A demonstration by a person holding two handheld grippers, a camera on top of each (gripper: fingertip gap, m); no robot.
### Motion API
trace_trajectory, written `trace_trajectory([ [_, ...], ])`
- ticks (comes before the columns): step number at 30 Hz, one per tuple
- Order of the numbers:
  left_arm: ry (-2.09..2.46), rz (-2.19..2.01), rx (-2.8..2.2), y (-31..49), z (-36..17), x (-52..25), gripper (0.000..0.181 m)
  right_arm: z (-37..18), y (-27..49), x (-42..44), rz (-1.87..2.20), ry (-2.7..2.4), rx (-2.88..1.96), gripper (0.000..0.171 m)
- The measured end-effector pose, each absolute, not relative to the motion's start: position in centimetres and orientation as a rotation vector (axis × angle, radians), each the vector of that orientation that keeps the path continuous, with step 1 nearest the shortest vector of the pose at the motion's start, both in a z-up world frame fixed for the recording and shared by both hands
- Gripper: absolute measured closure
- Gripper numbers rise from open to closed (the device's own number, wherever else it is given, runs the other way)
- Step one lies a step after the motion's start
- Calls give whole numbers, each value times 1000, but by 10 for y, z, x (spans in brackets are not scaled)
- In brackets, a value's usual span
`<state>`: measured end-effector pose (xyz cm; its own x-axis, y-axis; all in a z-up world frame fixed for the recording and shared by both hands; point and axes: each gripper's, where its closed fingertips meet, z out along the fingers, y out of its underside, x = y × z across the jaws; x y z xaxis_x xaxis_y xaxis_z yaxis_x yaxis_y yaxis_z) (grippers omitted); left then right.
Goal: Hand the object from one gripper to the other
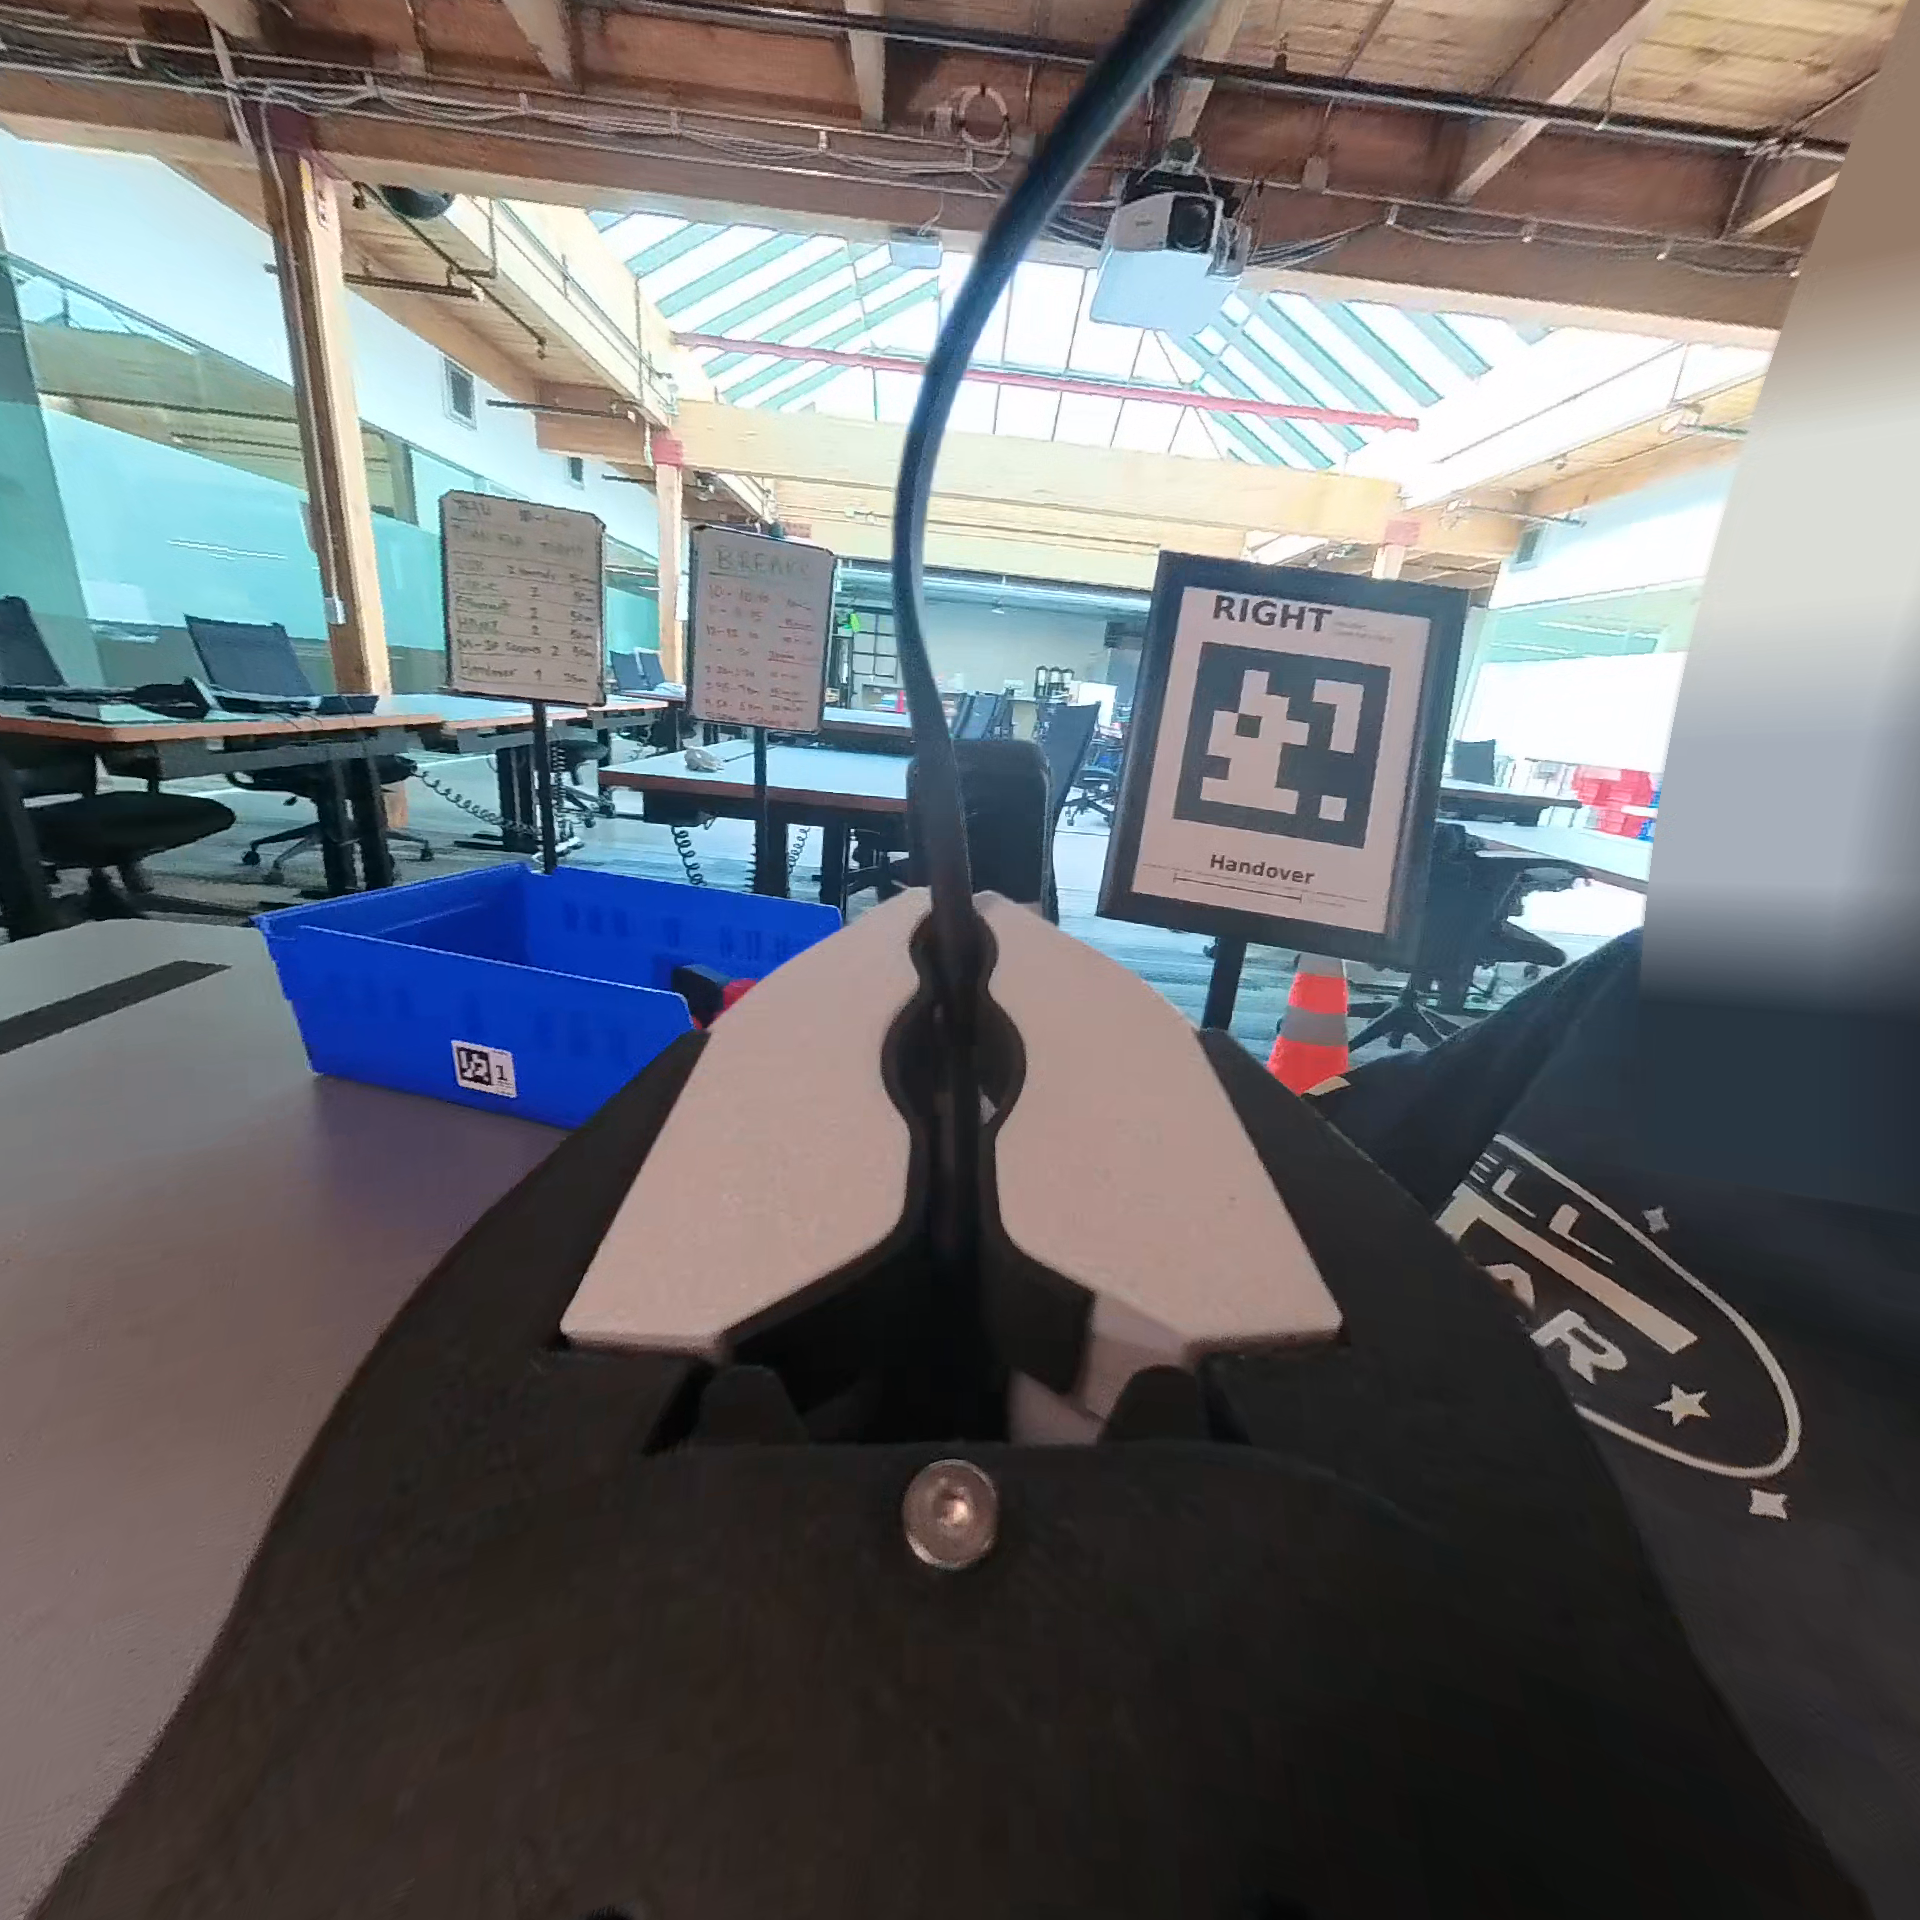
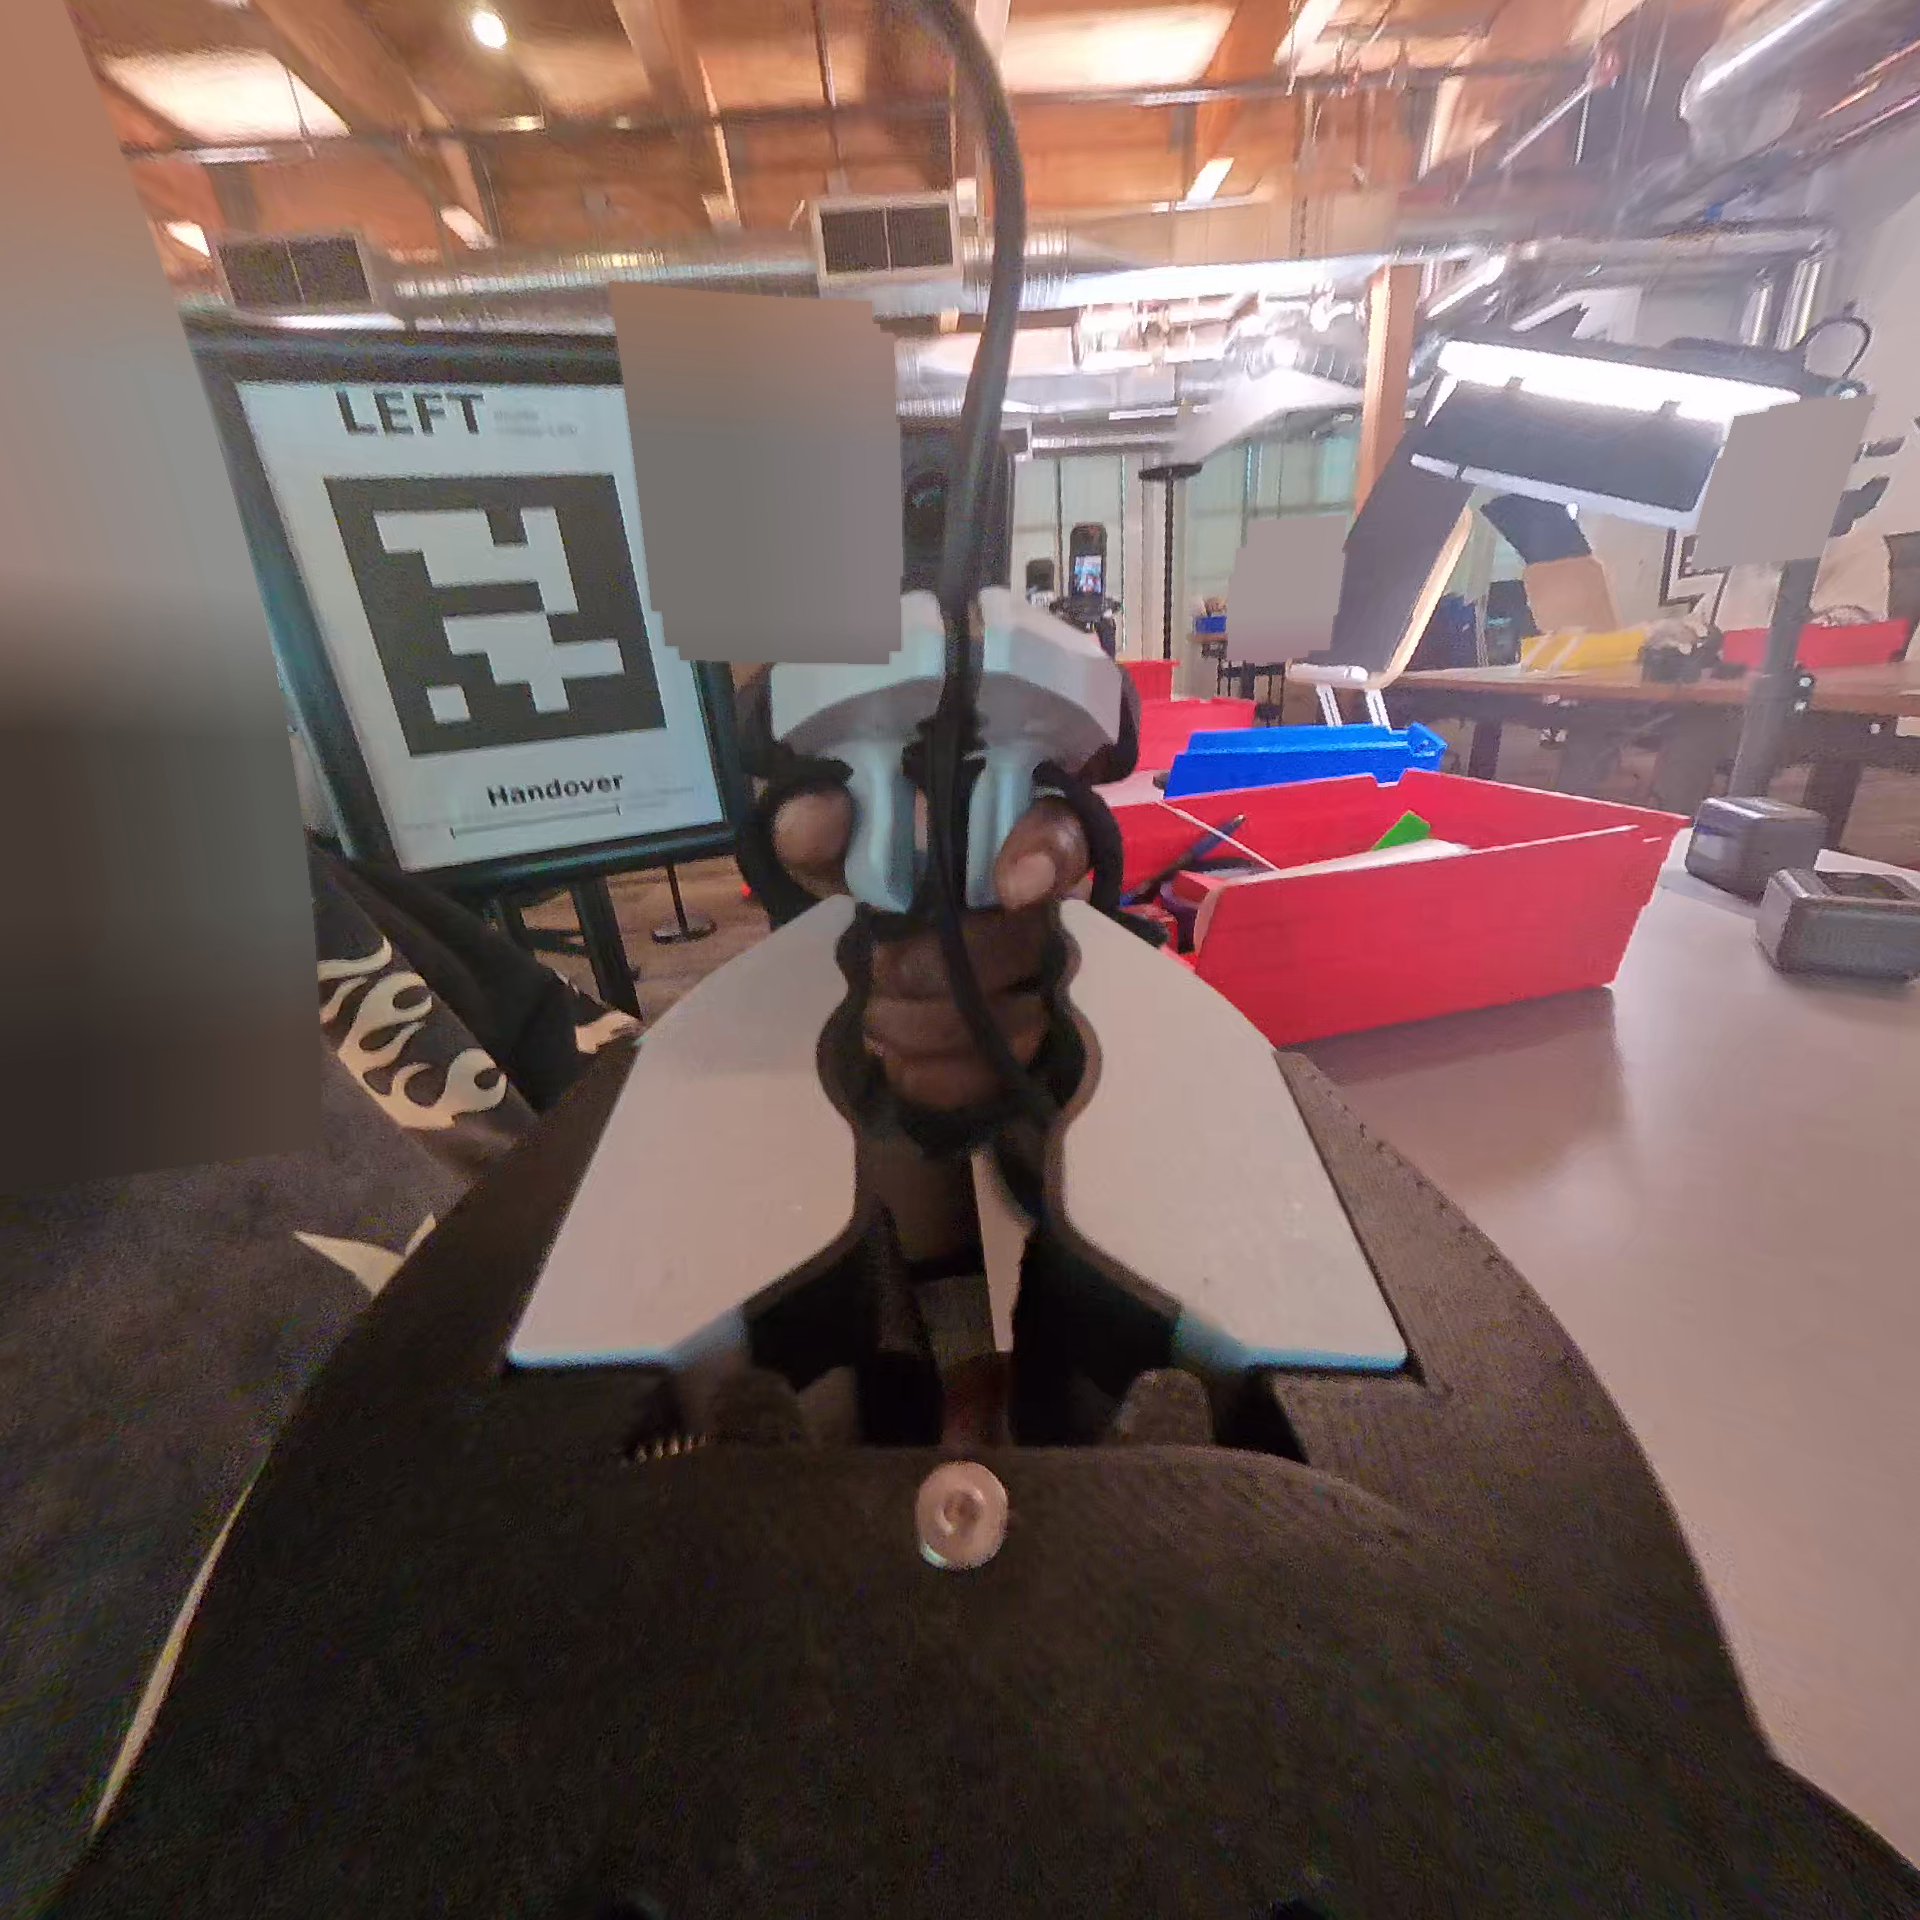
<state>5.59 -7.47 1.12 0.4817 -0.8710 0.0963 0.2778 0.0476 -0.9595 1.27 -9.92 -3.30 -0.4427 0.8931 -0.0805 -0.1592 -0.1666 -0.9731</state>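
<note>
Black, thin and flexible, the cable (image 1: pixel 940 582) is the task's thing, and we find it in both views. In the left wrist view, the left gripper (image 1: pixel 951 940) has its two grey fingers drawn together on the cable, which rises from the pinch and curves up out of the top edge. We see no gap between the fingertips beyond the cable's own thickness.

Only this view shows the blue plastic bin (image 1: pixel 499 997) standing on the grey table (image 1: pixel 187 1195) to the left of the gripper, the framed marker sign on a stand (image 1: pixel 1283 743) to the right, and the orange traffic cone (image 1: pixel 1314 1023) on the floor below that sign.

The right wrist view shows what the first does not: the left gripper head-on (image 2: pixel 940 821), held by a person's bare hand (image 2: pixel 935 997), with the cable clamped between its fingers. The right gripper (image 2: pixel 956 914) stands partly parted, with the cable running down through the gap. We cannot tell whether its fingers touch the cable.

Only this view shows the red plastic bin (image 2: pixel 1434 914) holding mixed items on the table to the right, a second blue bin (image 2: pixel 1299 753) behind it, and another framed marker sign (image 2: pixel 468 623) at left.
</note>
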Motion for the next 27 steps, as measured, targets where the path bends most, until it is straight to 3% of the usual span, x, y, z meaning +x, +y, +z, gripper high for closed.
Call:
trace_trajectory([
  [7,578,-958,-1192,-72,14,56,180,-47,-106,6,1734,-1370,-970,148],
  [9,573,-956,-1188,-72,15,55,180,-46,-106,6,1741,-1363,-956,164],
  [14,496,-962,-1177,-66,18,45,179,-44,-108,12,1731,-1415,-957,166],
  [19,546,-903,-1275,-59,7,31,151,-22,-95,26,1837,-1327,-995,167],
  [27,809,-760,-1472,-62,-34,44,156,-2,-69,41,1806,-1226,-998,168],
])
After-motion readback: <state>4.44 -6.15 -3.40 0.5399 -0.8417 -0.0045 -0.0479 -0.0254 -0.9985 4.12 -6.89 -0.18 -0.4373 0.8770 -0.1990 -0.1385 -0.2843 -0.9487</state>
